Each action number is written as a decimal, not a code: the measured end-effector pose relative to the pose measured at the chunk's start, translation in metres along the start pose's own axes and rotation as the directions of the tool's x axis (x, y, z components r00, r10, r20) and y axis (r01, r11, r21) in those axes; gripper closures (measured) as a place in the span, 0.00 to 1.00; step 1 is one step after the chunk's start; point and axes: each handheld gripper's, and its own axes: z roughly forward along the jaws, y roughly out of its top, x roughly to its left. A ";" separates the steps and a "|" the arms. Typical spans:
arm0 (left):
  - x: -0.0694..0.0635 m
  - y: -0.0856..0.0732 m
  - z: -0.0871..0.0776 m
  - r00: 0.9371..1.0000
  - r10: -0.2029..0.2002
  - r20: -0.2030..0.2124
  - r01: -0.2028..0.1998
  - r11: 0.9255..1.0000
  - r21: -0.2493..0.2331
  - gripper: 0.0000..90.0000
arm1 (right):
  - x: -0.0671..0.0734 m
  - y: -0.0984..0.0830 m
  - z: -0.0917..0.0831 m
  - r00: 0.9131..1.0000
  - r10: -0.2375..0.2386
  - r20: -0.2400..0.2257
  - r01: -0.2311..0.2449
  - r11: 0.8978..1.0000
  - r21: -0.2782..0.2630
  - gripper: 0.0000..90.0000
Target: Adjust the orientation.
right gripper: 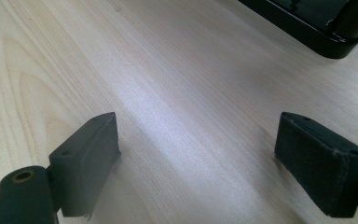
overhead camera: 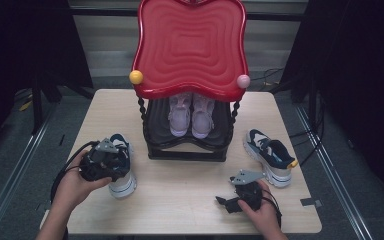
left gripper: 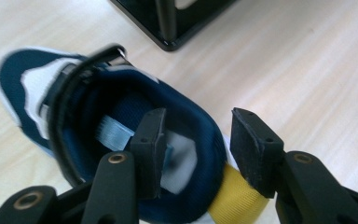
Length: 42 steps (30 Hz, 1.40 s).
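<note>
The person's right hand (overhead camera: 262,210) rests low at the near edge of the table (overhead camera: 180,195), holding the right hand-held gripper (overhead camera: 231,204) pointed left across the bare wood. In the right gripper view its 2 jaws stand wide apart with nothing but table between them. The left hand (overhead camera: 75,182) comes in from the near left corner, forearm angled toward the middle, and carries the left hand-held gripper (overhead camera: 111,162) over a navy and white sneaker (overhead camera: 121,170) standing on the table's left side. In the left gripper view the jaws are partly parted around the sneaker's heel collar (left gripper: 209,140): 1 pad sits inside the shoe opening, the other outside beside the yellow pull tab (left gripper: 235,200), and the outer pad is clear of the fabric. Farther right, a matching sneaker (overhead camera: 270,155) lies well apart. Beyond both, a black shoe rack (overhead camera: 187,145) holds 2 pink shoes (overhead camera: 191,115) under a red wavy top (overhead camera: 190,45).
</note>
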 end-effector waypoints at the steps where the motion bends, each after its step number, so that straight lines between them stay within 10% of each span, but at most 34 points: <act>1: 0.000 -0.001 0.001 1.000 0.007 0.011 -0.007 1.000 0.009 0.64 | 0.000 0.000 0.000 1.000 -0.001 0.000 0.001 1.000 0.000 0.15; 24: -0.007 0.016 0.008 1.000 -0.008 0.029 0.007 1.000 0.030 0.80 | 0.000 0.000 0.000 1.000 0.001 -0.002 -0.001 1.000 0.000 0.15; 33: 0.000 0.019 0.007 0.999 0.026 0.037 -0.030 0.994 0.105 0.63 | 0.000 0.000 0.000 1.000 0.001 -0.002 -0.001 1.000 0.000 0.15; 42: 0.009 0.021 0.005 0.998 -0.034 0.050 0.026 0.986 0.166 0.51 | 0.000 0.000 0.000 1.000 0.001 -0.002 -0.001 1.000 0.000 0.15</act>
